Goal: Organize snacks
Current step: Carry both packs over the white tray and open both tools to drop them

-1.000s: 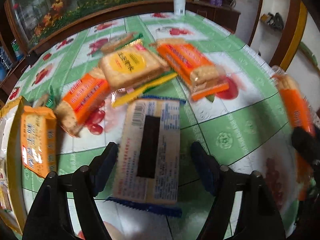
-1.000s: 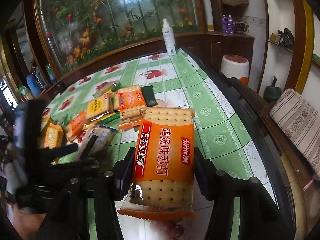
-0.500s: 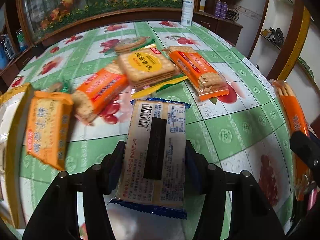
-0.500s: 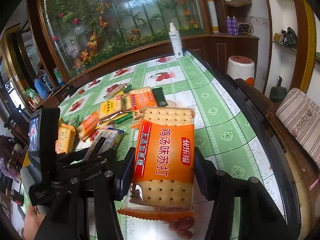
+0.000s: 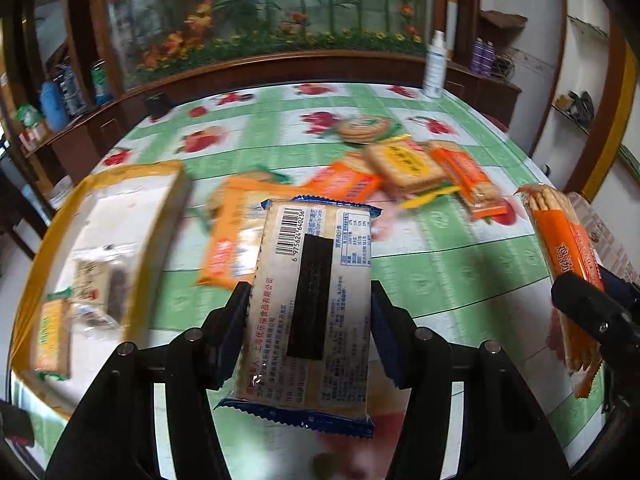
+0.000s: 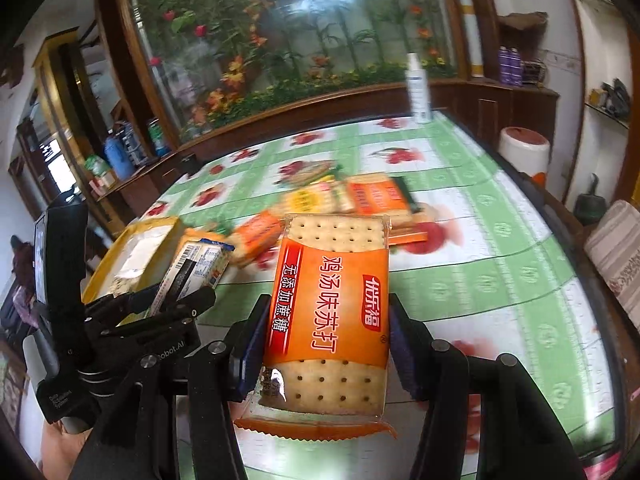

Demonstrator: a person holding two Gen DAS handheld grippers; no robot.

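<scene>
Now, left view: my left gripper (image 5: 308, 332) is clamped on the blue-edged cracker pack (image 5: 310, 304), carried clear of the table; I'll aim for the yellow box (image 5: 132, 184). Right view: right gripper (image 6: 326, 344) pinches the orange cracker pack (image 6: 332, 320), aloft; keep it level.

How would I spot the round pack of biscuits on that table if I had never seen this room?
Start at the green fruit-print table and look toward its far side, before the white spray bottle. At the back of the heap of snacks lies the round biscuit pack. Its neighbours are all rectangular packs; it alone is round.
</scene>
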